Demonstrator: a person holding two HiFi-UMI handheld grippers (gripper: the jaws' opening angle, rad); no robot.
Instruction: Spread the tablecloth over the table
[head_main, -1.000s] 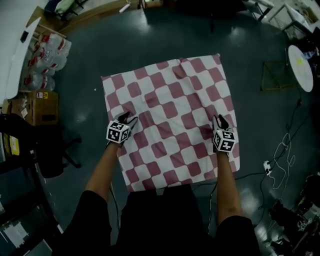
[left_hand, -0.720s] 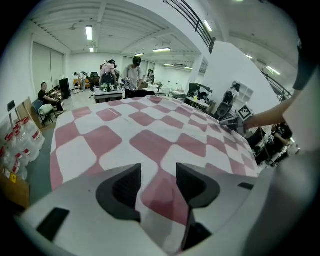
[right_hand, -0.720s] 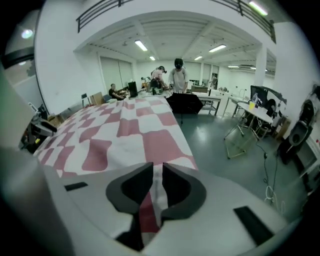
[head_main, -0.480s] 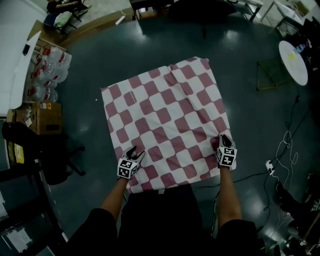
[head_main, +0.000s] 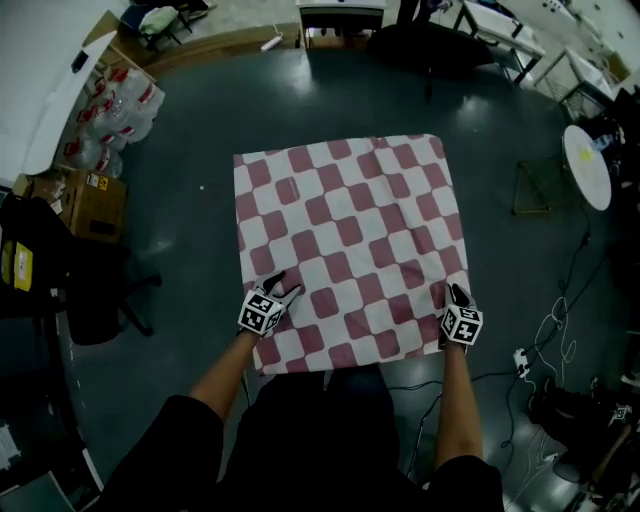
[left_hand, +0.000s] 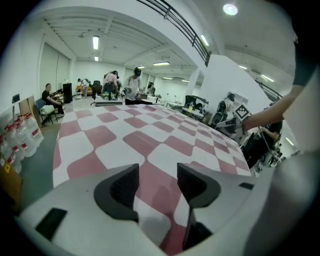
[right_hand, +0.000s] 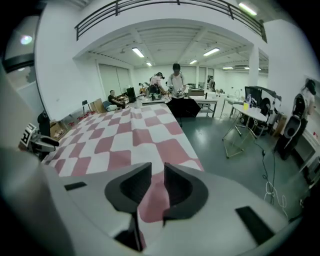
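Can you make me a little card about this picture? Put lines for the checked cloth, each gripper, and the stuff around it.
cloth: red-and-white checked tablecloth, spread out flat and nearly smooth
left gripper: over the cloth's near left corner, jaws wide apart, cloth lying under them
right gripper: at the cloth's near right edge, jaws a little apart and just been opening, cloth shows in the gap but does not look pinched
floor: dark and shiny
nearby: water bottles, cardboard box, round white table
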